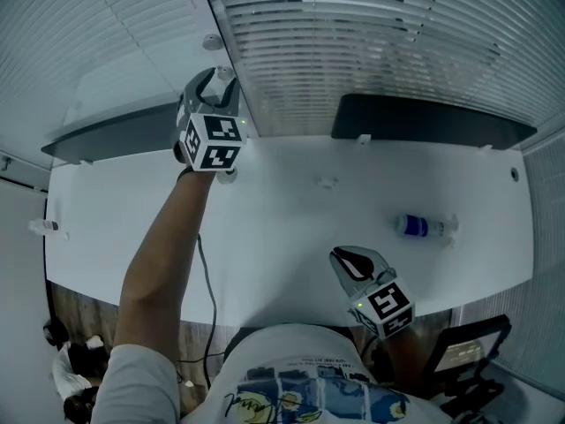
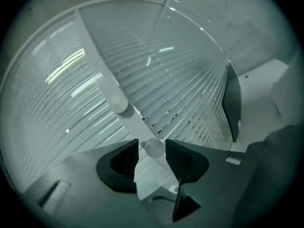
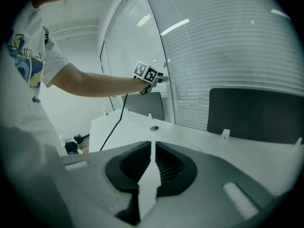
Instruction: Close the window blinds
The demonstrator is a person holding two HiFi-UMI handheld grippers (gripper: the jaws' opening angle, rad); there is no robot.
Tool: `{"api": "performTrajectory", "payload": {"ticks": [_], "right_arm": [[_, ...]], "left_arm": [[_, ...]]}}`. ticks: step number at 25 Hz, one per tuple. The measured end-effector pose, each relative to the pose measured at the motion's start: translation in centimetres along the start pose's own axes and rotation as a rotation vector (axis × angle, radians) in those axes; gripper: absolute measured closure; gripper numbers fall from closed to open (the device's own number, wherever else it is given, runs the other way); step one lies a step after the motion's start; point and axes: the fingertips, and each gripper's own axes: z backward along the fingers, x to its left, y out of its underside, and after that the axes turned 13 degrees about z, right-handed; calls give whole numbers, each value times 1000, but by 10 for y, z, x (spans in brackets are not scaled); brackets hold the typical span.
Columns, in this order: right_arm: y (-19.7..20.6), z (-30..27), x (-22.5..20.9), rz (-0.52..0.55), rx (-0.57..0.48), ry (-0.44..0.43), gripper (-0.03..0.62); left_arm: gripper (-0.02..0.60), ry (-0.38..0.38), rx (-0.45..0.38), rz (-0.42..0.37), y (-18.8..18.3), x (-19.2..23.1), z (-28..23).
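Observation:
Slatted window blinds (image 1: 371,51) (image 2: 185,84) hang behind the white desk (image 1: 291,237), with a second set (image 1: 88,25) to the left of a white window post (image 1: 221,25) (image 2: 102,65). My left gripper (image 1: 218,82) (image 2: 152,148) is raised at that post. Its jaws stand open around a small translucent pull knob (image 2: 154,147), and the pads do not press on it. A second knob (image 2: 119,103) hangs higher on the post. My right gripper (image 1: 353,261) (image 3: 152,148) is low over the desk's front edge, shut with nothing in it.
A plastic water bottle (image 1: 424,226) lies on the desk at the right. Dark panels (image 1: 424,117) (image 1: 115,135) stand along the desk's back edge. A black cable (image 1: 207,281) runs down from the left arm. A dark chair (image 1: 468,360) is at the lower right.

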Motion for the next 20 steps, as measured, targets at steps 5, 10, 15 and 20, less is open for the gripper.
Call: {"api": "performTrajectory", "payload": {"ticks": [5,10,15,20], "right_arm": [[0,0,-1,2,1,-1,577],[0,1,-1,2,-2,0,577],[3,3,-2,-4,1,4,577],[4,2,-2,-6,0,3,577]], "left_arm": [[397,-21,11,-459,3,-12,-4],[404,-17,24,-696,10,-18,-8],[443,-19,44,-797,14,-17,-14],[459,-5,50,-748,13,-17,-14]]}}
